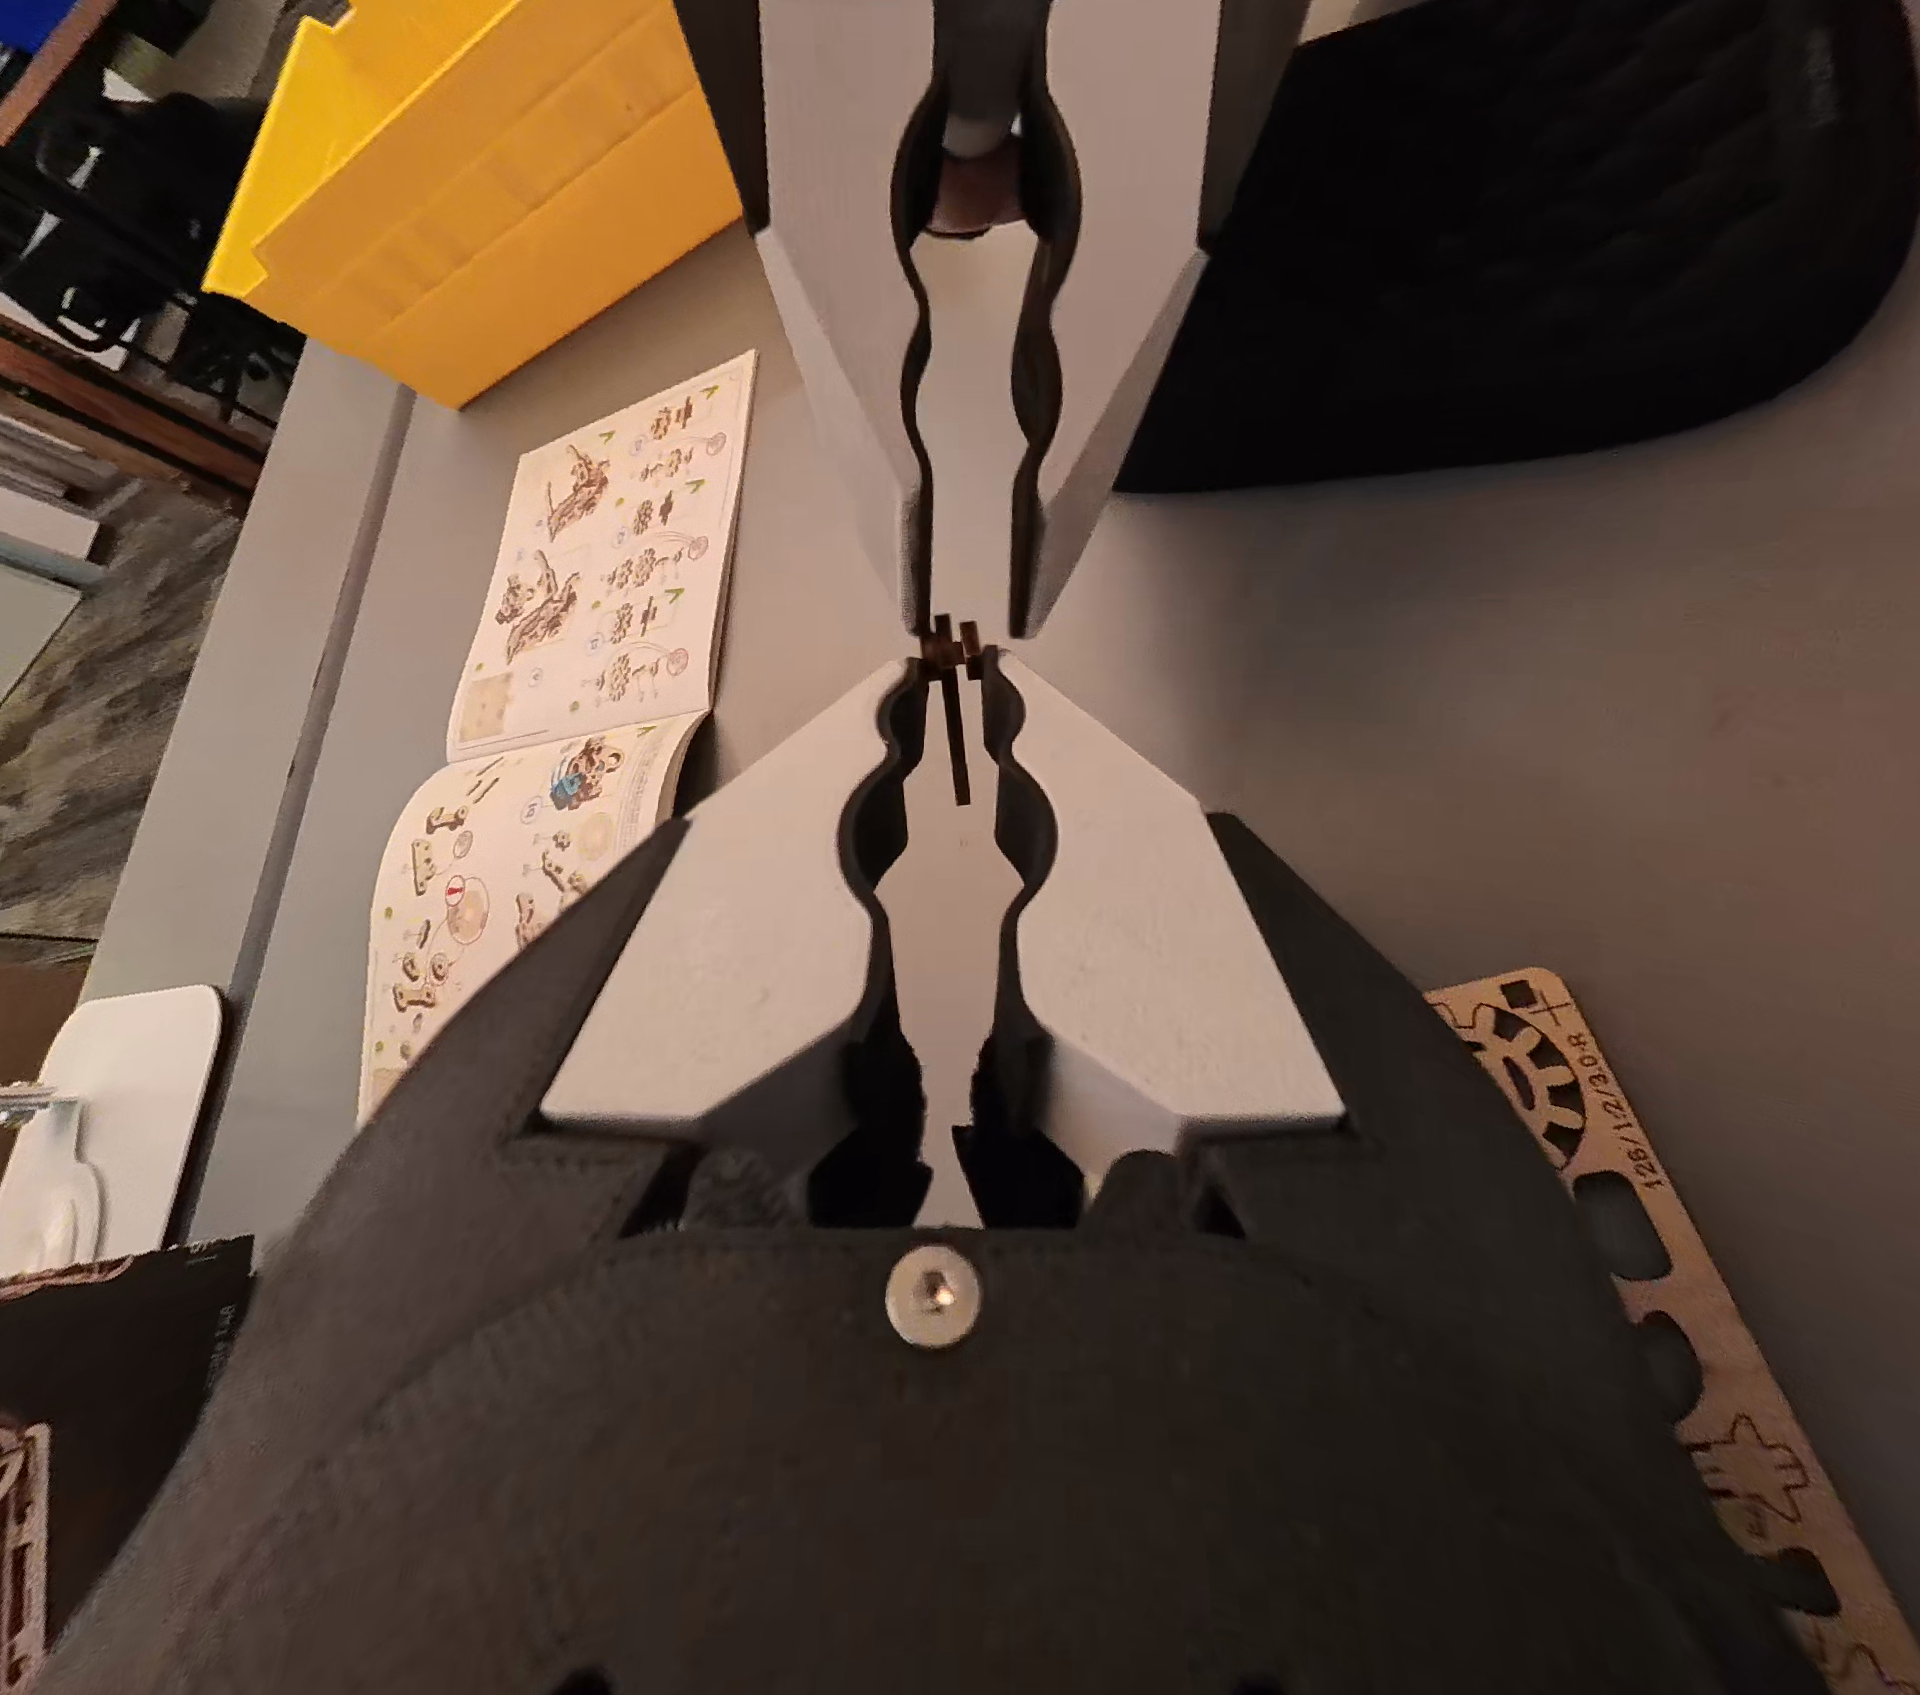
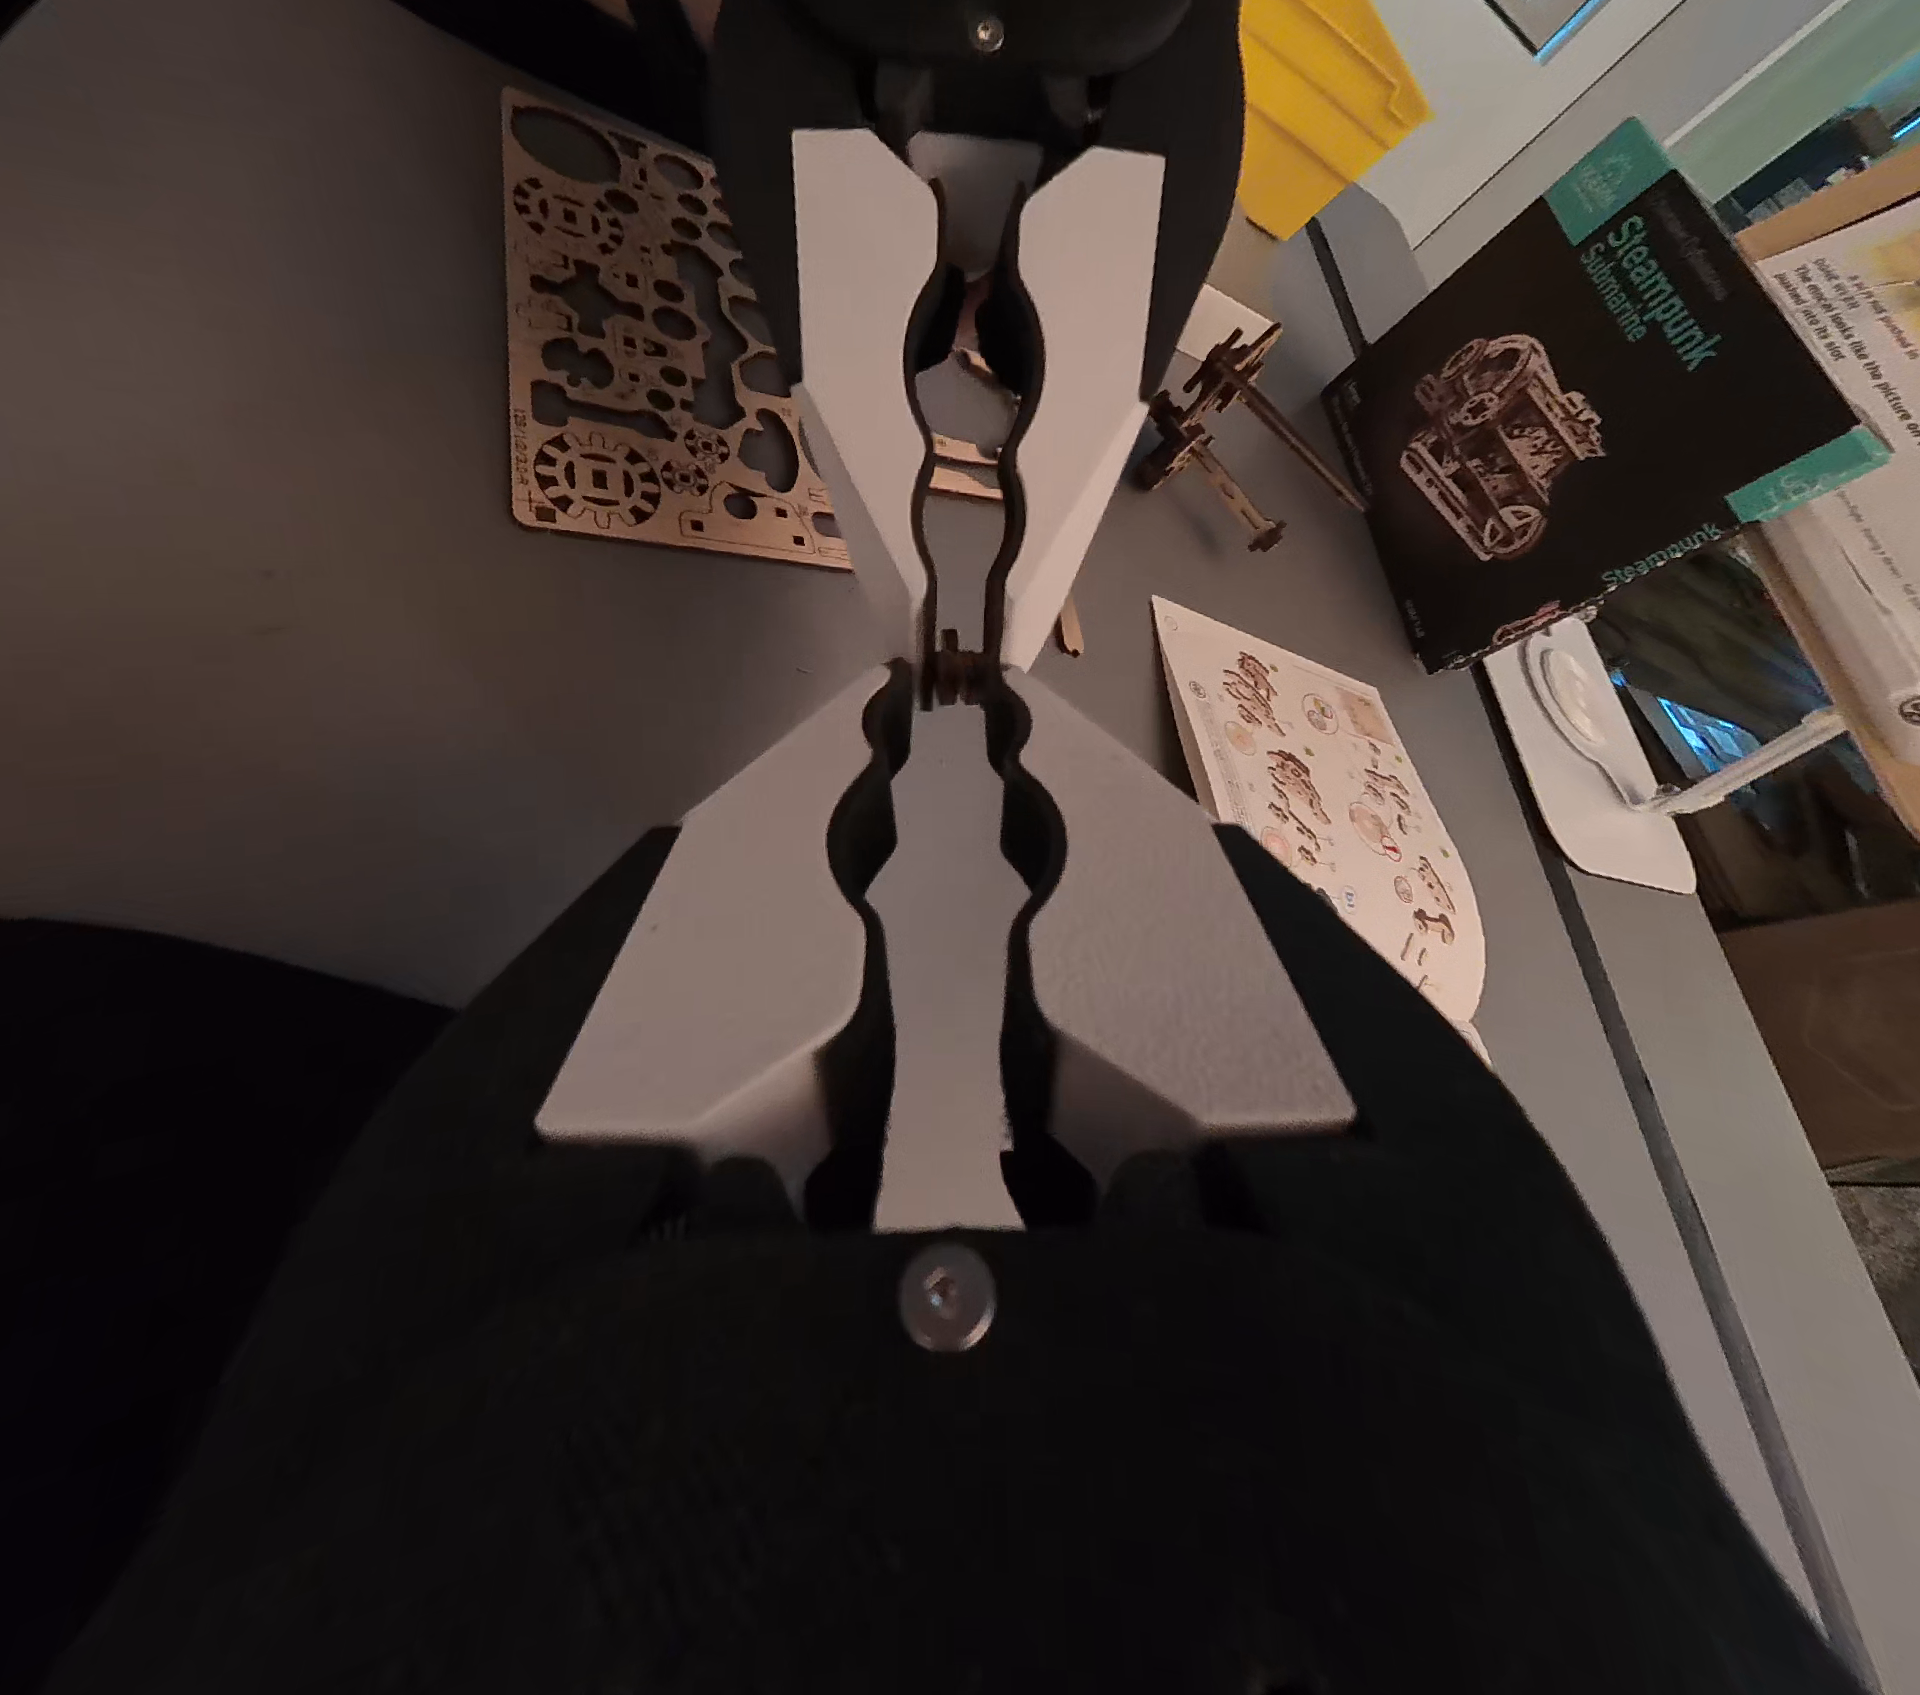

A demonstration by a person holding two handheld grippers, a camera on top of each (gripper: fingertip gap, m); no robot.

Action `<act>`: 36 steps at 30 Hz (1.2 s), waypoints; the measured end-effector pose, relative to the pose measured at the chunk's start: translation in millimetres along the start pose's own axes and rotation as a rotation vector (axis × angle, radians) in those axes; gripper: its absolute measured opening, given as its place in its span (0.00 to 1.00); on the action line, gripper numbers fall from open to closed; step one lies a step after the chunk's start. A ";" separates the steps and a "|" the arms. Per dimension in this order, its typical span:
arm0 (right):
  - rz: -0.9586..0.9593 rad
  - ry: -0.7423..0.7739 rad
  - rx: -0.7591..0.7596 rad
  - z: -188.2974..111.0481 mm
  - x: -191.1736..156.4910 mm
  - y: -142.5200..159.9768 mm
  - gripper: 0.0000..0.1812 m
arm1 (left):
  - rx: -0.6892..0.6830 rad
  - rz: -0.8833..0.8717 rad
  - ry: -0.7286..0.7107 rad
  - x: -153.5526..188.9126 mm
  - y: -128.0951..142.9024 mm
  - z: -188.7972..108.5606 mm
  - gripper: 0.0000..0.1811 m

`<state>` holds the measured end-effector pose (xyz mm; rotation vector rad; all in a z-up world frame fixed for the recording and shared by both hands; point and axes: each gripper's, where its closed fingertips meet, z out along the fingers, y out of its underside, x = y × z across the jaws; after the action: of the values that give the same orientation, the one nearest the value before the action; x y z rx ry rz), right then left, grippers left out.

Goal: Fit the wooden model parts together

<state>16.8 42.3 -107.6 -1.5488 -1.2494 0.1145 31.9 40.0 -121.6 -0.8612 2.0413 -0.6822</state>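
The two grippers meet tip to tip above the grey tabletop point(image 1: 1455, 710), and the wooden model parts sit right at that meeting point. In the left wrist view, the left gripper point(image 1: 954, 658) has its jaws closed on a thin flat wooden strip point(image 1: 958, 736), long axis running back along the fingers toward 6 o'clock. The right gripper point(image 2: 961, 689) comes in from 12 o'clock; in its own view its jaws pinch a small toothed wooden part point(image 2: 948, 677), axis across from 9 to 3 o'clock. The two parts appear to touch, though whether they have seated I cannot tell. Neither gripper is nearer: the fit turns on pushing straight along the 12-to-6 line. A punched-out part sheet point(image 2: 623, 357) and the instruction booklet point(image 1: 613, 565) lie on the tabletop
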 end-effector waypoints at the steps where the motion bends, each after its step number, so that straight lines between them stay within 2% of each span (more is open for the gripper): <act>1: -0.001 0.009 -0.001 0.2 1.2 -0.1 0.04 | -0.005 0.004 0.008 1.1 0.1 0.3 0.05; 11: -0.010 -0.019 -0.042 2.7 -3.6 5.8 0.04 | -0.052 0.014 0.037 6.3 5.3 4.0 0.05; 14: -0.002 -0.021 -0.016 -1.1 -1.9 2.9 0.03 | 0.013 -0.072 0.064 5.7 0.4 2.5 0.05; 18: 0.066 -0.015 0.034 -6.7 5.7 0.2 0.03 | 0.056 -0.094 0.002 -1.9 -4.9 2.1 0.05; 20: 0.085 -0.021 0.067 -8.8 6.5 -3.6 0.03 | 0.045 -0.047 -0.019 -1.2 -2.6 3.9 0.09; 22: 0.102 -0.016 0.085 -10.8 9.3 -5.6 0.03 | -0.004 -0.018 -0.082 -8.5 8.8 7.6 0.07; 24: 0.090 0.000 0.090 -12.1 11.3 -4.8 0.03 | -0.009 -0.033 -0.059 -6.8 12.0 8.5 0.00; 26: 0.105 -0.010 0.096 -12.1 11.1 -4.4 0.03 | -0.013 -0.054 -0.053 -8.3 12.1 7.9 0.00; 30: 0.137 -0.021 0.082 -6.9 8.9 -3.1 0.12 | -0.067 -0.005 -0.100 -15.5 18.9 7.5 0.00; 36: 0.073 0.043 0.054 -0.9 11.5 -2.1 0.09 | -0.110 0.025 -0.089 -12.9 24.6 8.1 0.00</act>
<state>21.1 49.9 -99.8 -1.5428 -1.1478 0.1596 36.1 63.9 -137.3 -0.9114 2.0207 -0.5128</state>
